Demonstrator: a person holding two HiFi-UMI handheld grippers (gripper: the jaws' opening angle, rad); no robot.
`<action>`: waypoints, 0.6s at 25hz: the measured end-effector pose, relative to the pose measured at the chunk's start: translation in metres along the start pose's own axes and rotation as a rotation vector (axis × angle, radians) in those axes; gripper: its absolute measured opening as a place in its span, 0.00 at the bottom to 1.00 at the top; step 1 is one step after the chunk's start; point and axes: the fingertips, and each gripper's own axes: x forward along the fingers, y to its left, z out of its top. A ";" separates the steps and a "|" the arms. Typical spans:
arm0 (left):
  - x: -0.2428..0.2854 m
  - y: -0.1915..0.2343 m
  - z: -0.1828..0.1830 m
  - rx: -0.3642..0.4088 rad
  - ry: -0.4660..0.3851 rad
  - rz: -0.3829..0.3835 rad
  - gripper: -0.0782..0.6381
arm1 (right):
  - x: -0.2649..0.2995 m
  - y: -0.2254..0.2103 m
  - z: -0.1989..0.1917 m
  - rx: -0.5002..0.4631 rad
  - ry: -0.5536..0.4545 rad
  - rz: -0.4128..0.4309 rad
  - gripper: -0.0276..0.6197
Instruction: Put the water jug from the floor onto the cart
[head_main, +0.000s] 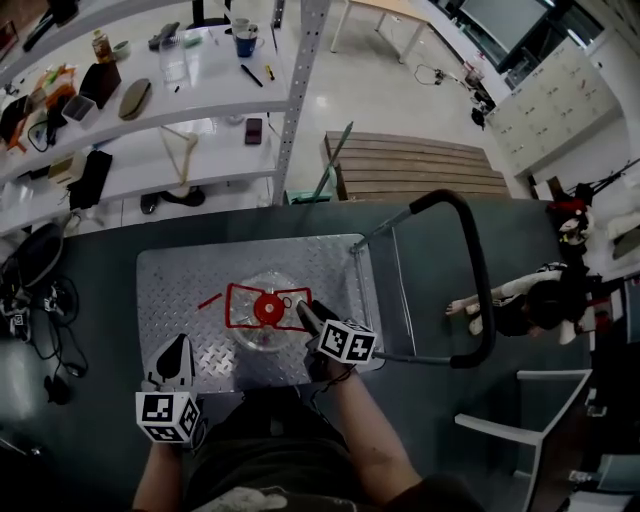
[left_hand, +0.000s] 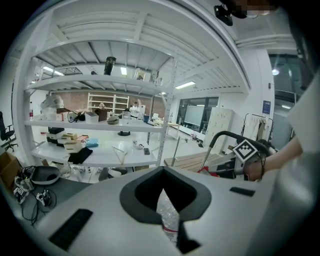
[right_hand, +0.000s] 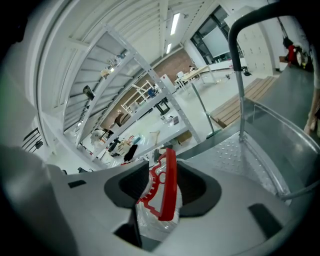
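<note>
The clear water jug (head_main: 262, 335) with a red cap and red handle (head_main: 250, 305) stands upright on the cart's diamond-plate deck (head_main: 190, 280). My right gripper (head_main: 303, 312) is at the handle's right end. In the right gripper view the red handle (right_hand: 167, 185) stands between the jaws, which are spread wider than it, so the right gripper (right_hand: 160, 205) is open. My left gripper (head_main: 180, 350) hovers by the deck's front left, apart from the jug. Its jaws stand a little apart with nothing in them, and the jug's clear plastic (left_hand: 167, 215) shows through the gap.
The cart's black push handle (head_main: 478, 260) rises at its right end. White shelving (head_main: 150, 110) full of items stands behind, next to a wooden pallet (head_main: 420, 165). A person sits on the floor at the right (head_main: 530, 300). Cables (head_main: 40, 310) lie at the left.
</note>
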 end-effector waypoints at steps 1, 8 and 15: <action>0.000 0.000 0.000 0.000 -0.003 -0.002 0.12 | -0.003 0.000 -0.001 -0.004 -0.001 -0.005 0.27; 0.003 -0.006 0.003 -0.012 -0.015 -0.054 0.12 | -0.040 -0.002 -0.010 -0.030 -0.043 -0.057 0.29; -0.003 -0.012 0.006 -0.023 -0.047 -0.052 0.12 | -0.083 0.030 0.038 -0.117 -0.229 -0.029 0.29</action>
